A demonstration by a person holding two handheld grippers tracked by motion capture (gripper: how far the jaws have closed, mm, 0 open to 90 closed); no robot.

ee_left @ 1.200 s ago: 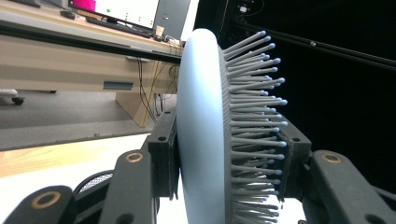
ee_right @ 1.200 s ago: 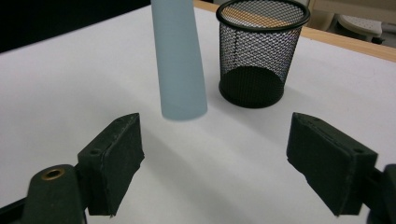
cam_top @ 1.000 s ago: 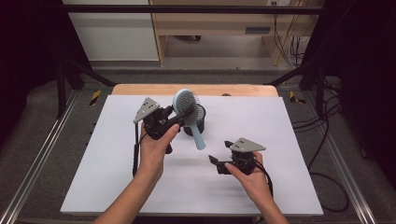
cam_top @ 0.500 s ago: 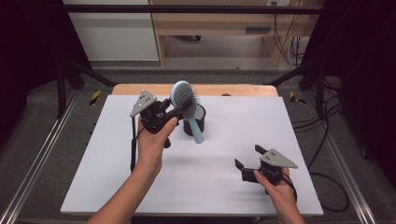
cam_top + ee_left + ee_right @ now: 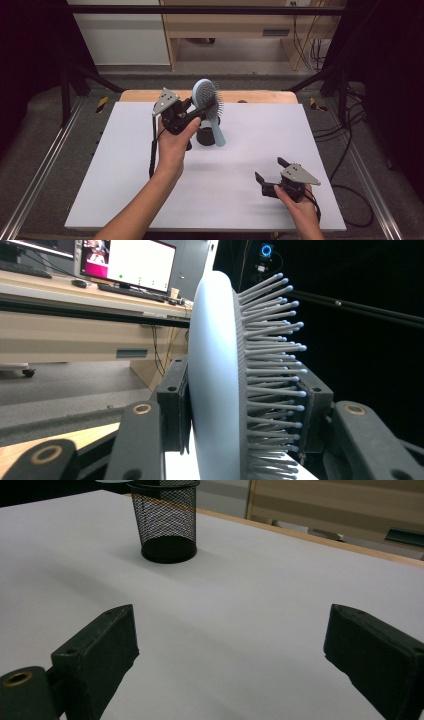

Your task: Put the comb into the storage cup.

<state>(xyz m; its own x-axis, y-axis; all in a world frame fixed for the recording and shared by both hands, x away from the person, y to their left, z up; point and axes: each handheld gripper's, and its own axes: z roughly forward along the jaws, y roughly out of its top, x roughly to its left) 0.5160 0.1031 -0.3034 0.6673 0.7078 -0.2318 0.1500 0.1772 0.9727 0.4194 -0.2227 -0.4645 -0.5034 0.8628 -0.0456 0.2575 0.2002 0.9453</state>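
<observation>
One brush (image 5: pixel 209 102), pinched at its head by the left gripper (image 5: pixel 192 111), hangs handle-down over the cup (image 5: pixel 205 135); right gripper (image 5: pixel 272 172) spread wide, well off.

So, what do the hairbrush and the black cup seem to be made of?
Hairbrush: likely matte pale blue plastic, going by its smooth moulded back and ball-tipped pins. Black cup: probably dark-coated metal wire mesh, since light shows through its fine grid wall.

Your worktop (image 5: pixel 120 175): wooden, topped by a white sheet. On it stands one black wire-mesh cup (image 5: pixel 167 525), toward the far edge.
</observation>
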